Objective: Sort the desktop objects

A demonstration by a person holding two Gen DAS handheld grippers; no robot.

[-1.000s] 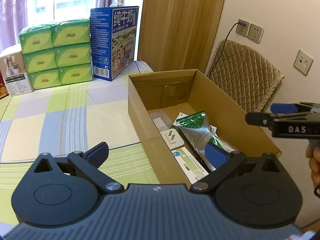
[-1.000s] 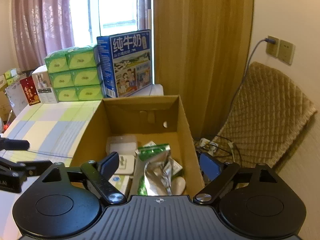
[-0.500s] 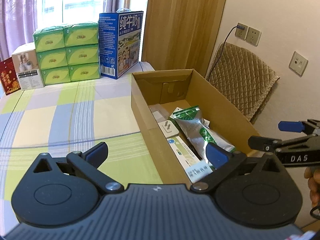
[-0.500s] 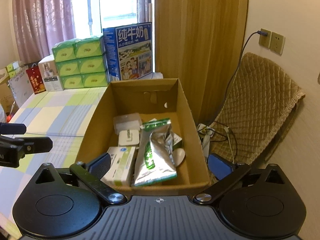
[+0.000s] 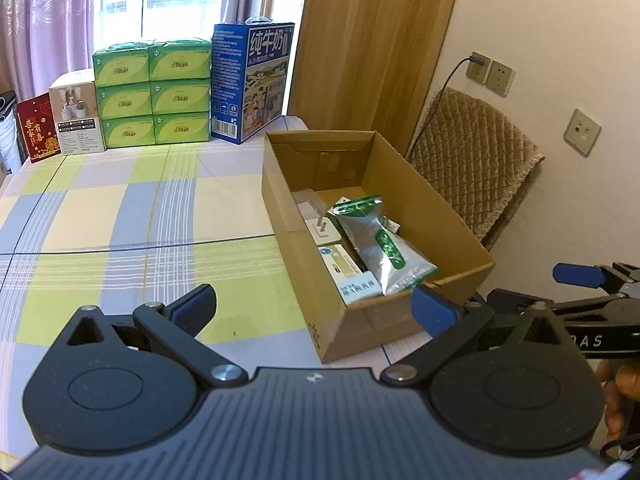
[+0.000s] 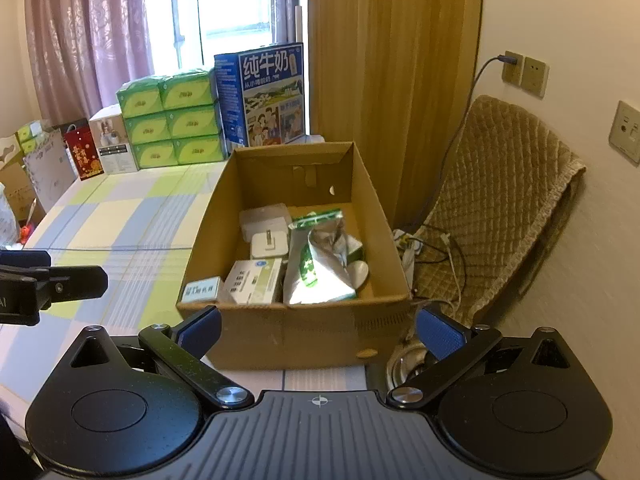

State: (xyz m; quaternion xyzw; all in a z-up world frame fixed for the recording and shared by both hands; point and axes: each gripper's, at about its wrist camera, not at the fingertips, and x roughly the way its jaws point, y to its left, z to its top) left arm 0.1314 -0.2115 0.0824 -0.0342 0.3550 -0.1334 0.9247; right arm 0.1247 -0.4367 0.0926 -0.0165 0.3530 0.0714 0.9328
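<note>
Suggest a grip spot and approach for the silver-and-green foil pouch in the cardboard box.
Take the silver-and-green foil pouch by its crumpled green-banded top end, coming straight down from above. It lies on top of the other items in the open cardboard box; that end rides up, so fingers can likely straddle it. The box walls block side approaches.

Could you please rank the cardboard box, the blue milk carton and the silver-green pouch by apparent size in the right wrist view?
1. Cardboard box
2. Blue milk carton, though it stands farther from the camera, so its true size is unsure
3. Silver-green pouch
</note>
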